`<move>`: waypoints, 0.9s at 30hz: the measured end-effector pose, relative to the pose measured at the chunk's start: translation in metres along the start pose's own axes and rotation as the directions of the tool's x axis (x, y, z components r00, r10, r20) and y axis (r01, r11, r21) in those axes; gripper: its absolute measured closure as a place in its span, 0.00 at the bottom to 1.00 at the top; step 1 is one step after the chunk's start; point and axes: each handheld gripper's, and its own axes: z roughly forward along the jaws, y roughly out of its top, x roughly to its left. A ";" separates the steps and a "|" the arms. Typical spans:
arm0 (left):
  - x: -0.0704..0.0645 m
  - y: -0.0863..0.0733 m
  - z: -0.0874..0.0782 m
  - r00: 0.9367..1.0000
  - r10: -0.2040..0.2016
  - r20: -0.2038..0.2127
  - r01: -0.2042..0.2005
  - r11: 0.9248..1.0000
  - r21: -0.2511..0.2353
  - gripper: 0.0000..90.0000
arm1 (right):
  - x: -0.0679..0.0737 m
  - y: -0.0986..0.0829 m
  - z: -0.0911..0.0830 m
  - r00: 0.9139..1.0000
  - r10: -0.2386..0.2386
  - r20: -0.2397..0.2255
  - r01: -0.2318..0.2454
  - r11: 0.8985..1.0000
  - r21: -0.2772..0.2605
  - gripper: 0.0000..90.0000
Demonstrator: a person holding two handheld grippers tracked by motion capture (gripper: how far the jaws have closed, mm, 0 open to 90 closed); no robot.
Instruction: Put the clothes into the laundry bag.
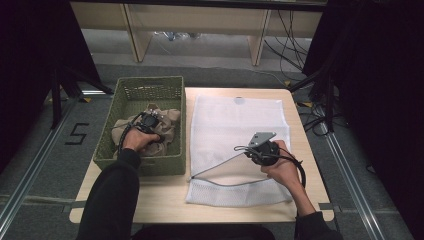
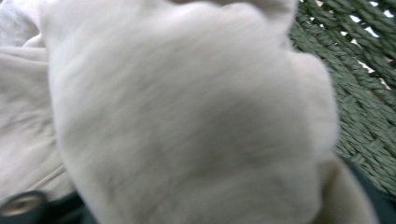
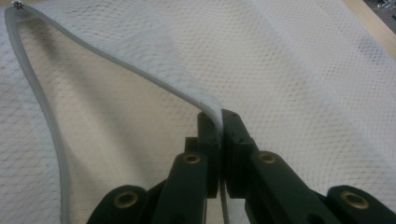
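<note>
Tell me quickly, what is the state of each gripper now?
Left gripper: down in the cloth in the basket; jaws hidden, cannot tell.
Right gripper: shut on the mesh bag edge, holding the opening up.

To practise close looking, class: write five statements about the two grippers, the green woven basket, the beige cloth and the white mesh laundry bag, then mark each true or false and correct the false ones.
1. The right gripper is shut on the upper edge of the white mesh laundry bag, holding its mouth open. True.
2. The beige crumpled cloth lies on the bare wooden table. False: it lies in the green woven basket.
3. The left gripper is down in the basket at the cloth. True.
4. The basket stands on the mesh bag. False: it stands beside it, at its left.
5. The bag hangs in the air. False: it lies flat on the table.
</note>
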 end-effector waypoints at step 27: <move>0.015 0.005 -0.147 0.967 -0.099 0.233 0.196 0.876 -0.440 0.79 | -0.007 -0.001 0.000 1.000 -0.019 0.000 0.019 1.000 -0.024 0.99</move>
